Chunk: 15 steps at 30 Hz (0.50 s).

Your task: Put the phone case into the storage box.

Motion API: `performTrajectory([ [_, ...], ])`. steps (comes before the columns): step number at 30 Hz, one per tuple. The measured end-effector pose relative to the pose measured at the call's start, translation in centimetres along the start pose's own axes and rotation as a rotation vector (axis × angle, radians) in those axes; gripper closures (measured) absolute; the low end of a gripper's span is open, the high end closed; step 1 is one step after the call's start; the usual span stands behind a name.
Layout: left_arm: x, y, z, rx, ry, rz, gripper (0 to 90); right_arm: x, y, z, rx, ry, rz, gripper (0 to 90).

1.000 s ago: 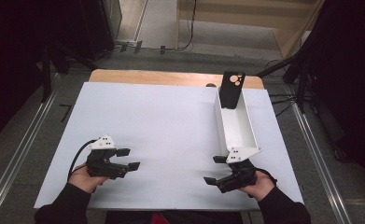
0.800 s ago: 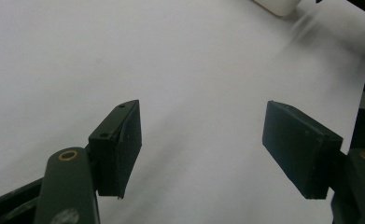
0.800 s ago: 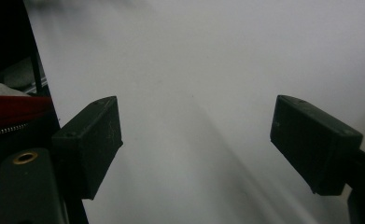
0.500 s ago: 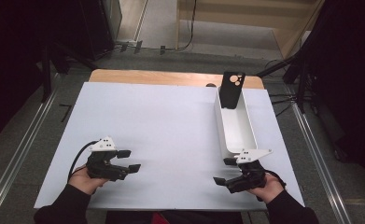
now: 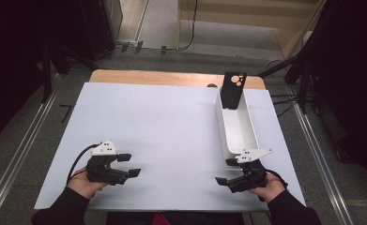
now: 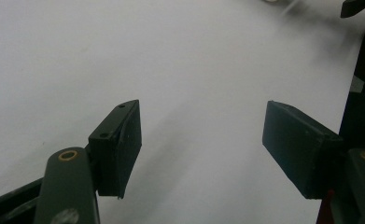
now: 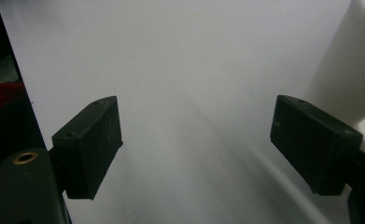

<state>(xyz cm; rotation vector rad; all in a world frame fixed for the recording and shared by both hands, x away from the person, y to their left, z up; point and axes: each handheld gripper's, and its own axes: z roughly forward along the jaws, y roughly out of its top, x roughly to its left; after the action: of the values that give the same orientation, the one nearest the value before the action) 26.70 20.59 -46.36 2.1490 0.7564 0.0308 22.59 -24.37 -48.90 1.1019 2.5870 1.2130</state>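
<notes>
Claws both wide and empty, left claw [image 5: 130, 165] lower left, right claw [image 5: 225, 171] just below the white tray [image 5: 237, 129] with the phone case [image 5: 233, 89] propped at its far end, so I'd reach up slow.

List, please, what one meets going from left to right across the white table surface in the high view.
left gripper → right gripper → white tray, with a black phone case standing at its far end.

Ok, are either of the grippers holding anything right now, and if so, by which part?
Nothing is held. The left gripper and the right gripper both stand open over the bare white table, with nothing between their jaws.
</notes>
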Motion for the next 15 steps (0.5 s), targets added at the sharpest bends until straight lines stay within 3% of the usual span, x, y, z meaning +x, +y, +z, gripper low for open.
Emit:
performTrajectory([
  [12, 0.00, -0.03, 0.09, 0.005, 0.002, 0.006, 28.4, 0.04, -0.30, 0.23, 0.005, -0.039, -0.032, 15.1],
  [15, 0.02, -0.03, 0.11, 0.008, 0.003, 0.009, 28.4, 0.00, -0.40, 0.36, 0.027, -0.048, -0.025, 15.1],
])
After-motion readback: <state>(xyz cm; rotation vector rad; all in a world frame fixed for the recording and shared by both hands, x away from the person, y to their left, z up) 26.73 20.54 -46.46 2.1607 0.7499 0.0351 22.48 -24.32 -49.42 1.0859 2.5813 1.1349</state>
